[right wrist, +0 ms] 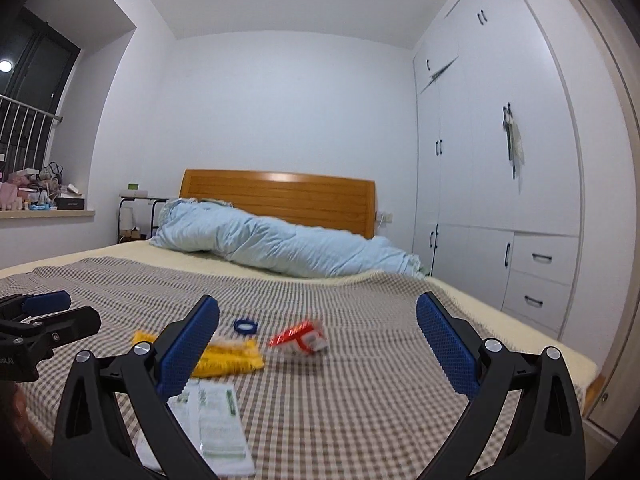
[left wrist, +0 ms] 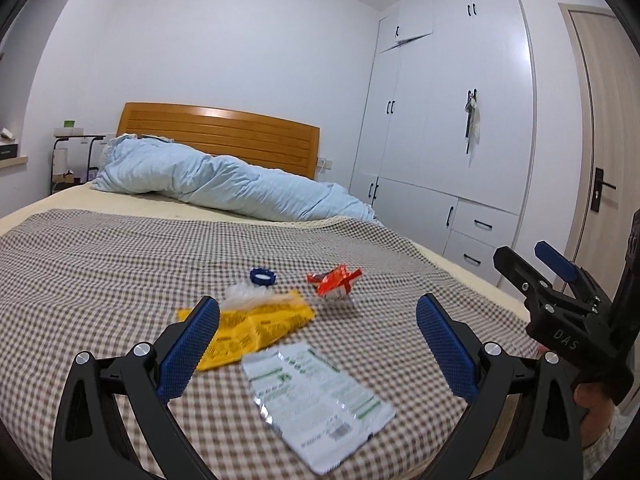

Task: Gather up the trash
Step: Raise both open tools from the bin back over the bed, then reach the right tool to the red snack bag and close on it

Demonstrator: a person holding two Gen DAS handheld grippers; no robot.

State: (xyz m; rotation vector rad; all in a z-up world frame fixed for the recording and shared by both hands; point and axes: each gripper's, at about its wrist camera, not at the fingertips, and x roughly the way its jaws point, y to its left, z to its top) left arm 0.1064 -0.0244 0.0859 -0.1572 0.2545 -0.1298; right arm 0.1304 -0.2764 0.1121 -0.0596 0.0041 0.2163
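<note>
Both tools spread wide, empty: left tool point(left wrist: 318, 318), right tool point(right wrist: 318, 318); pads blue, knurled. Trash on checked woven bed cover point(left wrist: 100, 264): flat white-green foil packet point(left wrist: 316, 400), crinkled yellow wrapper point(left wrist: 256, 326), crumpled red wrapper point(left wrist: 334, 282), ridged blue cap point(left wrist: 263, 277), clear film point(left wrist: 244, 294). Print blurred, unreadable.

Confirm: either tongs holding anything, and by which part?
Nothing held. Left tongs and right tongs both gape open above the wrappers on the bed.
</note>
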